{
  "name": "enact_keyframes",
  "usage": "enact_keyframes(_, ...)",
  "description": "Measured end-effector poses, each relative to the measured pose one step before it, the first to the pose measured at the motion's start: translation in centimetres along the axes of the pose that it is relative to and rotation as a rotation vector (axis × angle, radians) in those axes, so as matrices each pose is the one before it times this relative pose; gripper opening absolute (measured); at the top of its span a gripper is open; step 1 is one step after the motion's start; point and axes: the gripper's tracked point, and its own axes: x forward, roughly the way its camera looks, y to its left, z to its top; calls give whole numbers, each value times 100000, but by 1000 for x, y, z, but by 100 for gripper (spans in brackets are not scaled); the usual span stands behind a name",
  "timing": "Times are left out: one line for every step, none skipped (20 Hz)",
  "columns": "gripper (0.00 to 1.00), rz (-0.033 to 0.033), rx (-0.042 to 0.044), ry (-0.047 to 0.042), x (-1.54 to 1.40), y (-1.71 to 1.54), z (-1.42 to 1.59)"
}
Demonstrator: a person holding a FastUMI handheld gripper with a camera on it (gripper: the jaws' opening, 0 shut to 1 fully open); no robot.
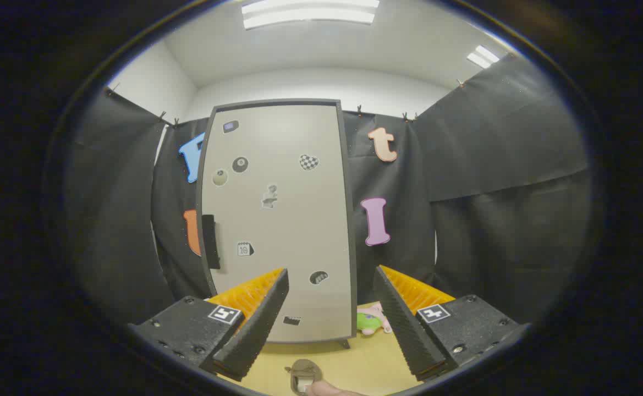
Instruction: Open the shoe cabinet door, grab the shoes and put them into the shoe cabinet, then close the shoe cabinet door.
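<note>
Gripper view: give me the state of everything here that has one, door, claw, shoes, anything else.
Shoe cabinet door: shut, handle untouched.
Claw: open, holding nothing, short of the door.
Shoe: on the wooden floor between the fingers, not yet grabbed.
Plush toy: lying on the floor beside the cabinet.

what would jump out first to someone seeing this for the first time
The tall grey shoe cabinet stands beyond the tool, its door shut and dotted with small stickers, a black handle on one edge. The tool's fingers are spread open with nothing between them. A brownish shoe lies on the wooden floor just below, and a pink-and-green toy sits beside the cabinet's foot.
</note>
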Motion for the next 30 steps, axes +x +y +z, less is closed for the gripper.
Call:
enact_keyframes(100,293,-96,71,1,200,20)
enact_keyframes(100,258,-29,-5,-65,59,20)
enact_keyframes(100,475,-59,-111,0,212,33)
enact_keyframes(100,24,-30,-91,-166,52,-15)
enact_keyframes(100,-17,-143,20,-58,21,35)
enact_keyframes(100,354,-74,-52,-62,158,8)
enact_keyframes(100,182,98,-104,-33,141,49)
enact_keyframes(100,167,67,-247,-51,83,-89)
enact_keyframes(100,204,7,-398,-36,85,63)
enact_keyframes(100,195,-159,-374,-96,133,-98)
enact_keyframes(100,166,-279,-345,-111,59,12)
enact_keyframes(100,34,-199,-316,63,84,-35)
enact_keyframes(100,140,-177,60,9,93,-11)
enact_keyframes(100,295,-59,146,-151,148,-57)
enact_keyframes(100,279,21,39,-23,78,-25)
enact_keyframes(100,188,-138,11,24,83,-31)
enact_keyframes(100,240,-114,-253,8,70,143)
enact_keyframes(100,135,-36,-261,-86,74,64)
enact_keyframes(100,51,-32,-82,-54,121,46)
enact_keyframes(100,-49,-90,-26,-63,55,7)
enact_keyframes(100,7,-139,24,-59,112,51)
enact_keyframes(100,102,-275,-46,45,210,24)
enact_keyframes(100,-3,-305,-36,40,267,91)
enact_keyframes(100,-93,240,85,38,315,-19)
enact_keyframes(100,730,558,610,216,543,-38)
enact_keyframes(100,2182,1064,600,320,1050,-16)
enact_keyframes(100,4044,1189,423,410,1482,195)
enact_keyframes(100,3533,66,622,574,1435,181)
enact_keyframes(100,1952,-701,565,635,1087,317)
enact_keyframes(100,1480,-845,650,690,951,311)
